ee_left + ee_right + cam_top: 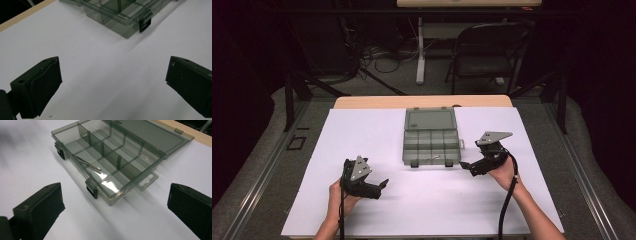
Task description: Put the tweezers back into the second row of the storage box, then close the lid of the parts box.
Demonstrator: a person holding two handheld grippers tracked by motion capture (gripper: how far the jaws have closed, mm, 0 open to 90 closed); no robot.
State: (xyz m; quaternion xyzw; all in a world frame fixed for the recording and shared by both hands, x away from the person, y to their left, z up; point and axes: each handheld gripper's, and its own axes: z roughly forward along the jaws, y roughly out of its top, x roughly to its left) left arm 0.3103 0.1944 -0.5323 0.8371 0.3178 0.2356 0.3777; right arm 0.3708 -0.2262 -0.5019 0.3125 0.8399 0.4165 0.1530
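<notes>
Between both grippers, organizer box [432,141] holds tweezers [87,164].

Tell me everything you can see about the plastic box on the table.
The box is smoky grey, see-through plastic, rectangular and shallow. It lies flat on the white table, between and beyond the two grippers, neither touching it. Its lid is open, folded back flat on the far side. Thin walls divide the tray into compartments. Two dark latches sit on the near edge, and a hang tab sticks out of one end. A thin metal tool, perhaps tweezers, lies in a near compartment.
</notes>
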